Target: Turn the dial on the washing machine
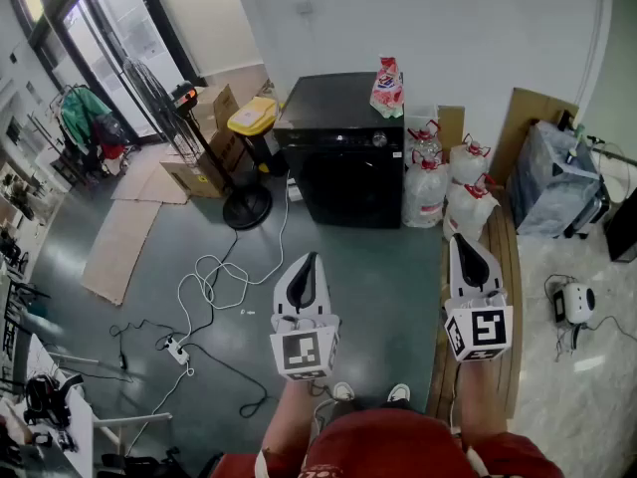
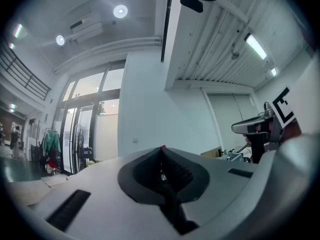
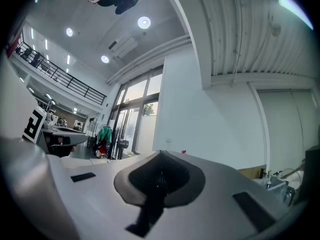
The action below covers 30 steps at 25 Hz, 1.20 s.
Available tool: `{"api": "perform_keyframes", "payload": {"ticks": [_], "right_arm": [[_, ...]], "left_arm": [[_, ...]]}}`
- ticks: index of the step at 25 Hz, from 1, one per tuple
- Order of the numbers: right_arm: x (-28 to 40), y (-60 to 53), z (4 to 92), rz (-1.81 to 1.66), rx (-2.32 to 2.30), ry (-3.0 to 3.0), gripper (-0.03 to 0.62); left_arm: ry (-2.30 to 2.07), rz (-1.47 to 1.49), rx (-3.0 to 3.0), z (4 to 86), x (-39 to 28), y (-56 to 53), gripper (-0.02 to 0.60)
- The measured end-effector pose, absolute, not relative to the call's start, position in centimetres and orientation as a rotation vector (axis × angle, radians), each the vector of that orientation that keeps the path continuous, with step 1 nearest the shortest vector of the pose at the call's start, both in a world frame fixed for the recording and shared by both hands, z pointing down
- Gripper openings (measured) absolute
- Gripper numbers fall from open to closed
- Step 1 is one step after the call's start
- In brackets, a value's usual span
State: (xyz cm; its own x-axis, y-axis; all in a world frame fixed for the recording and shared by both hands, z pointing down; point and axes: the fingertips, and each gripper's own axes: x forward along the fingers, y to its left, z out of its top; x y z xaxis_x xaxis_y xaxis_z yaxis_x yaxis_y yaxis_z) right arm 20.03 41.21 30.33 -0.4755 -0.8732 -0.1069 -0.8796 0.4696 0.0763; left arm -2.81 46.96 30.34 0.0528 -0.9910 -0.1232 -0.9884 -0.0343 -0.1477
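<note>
Facing the boxy black washing machine (image 1: 343,157), tapered grey left gripper (image 1: 311,258) and right gripper (image 1: 459,238) sit closed, empty

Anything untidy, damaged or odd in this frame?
Nothing looks damaged or spilled. The floor is untidy: a white cable lies in loose loops in front of the washing machine, running to a power strip, and flattened cardboard lies at the left.
</note>
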Motion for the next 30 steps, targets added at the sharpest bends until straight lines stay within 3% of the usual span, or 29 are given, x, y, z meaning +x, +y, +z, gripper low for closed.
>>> {"api": "perform_keyframes", "payload": {"ticks": [20, 30], "right_arm": [[27.5, 38.1, 32.7, 0.155, -1.547, 2.643, 0.009], [26.9, 35.4, 34.8, 0.117, -1.571, 2.668, 0.009]], "left_arm": [[2.115, -0.066, -2.096, 33.0, 4.4, 45.8, 0.009], [2.108, -0.091, -2.115, 35.0, 3.9, 42.7, 0.009]]}}
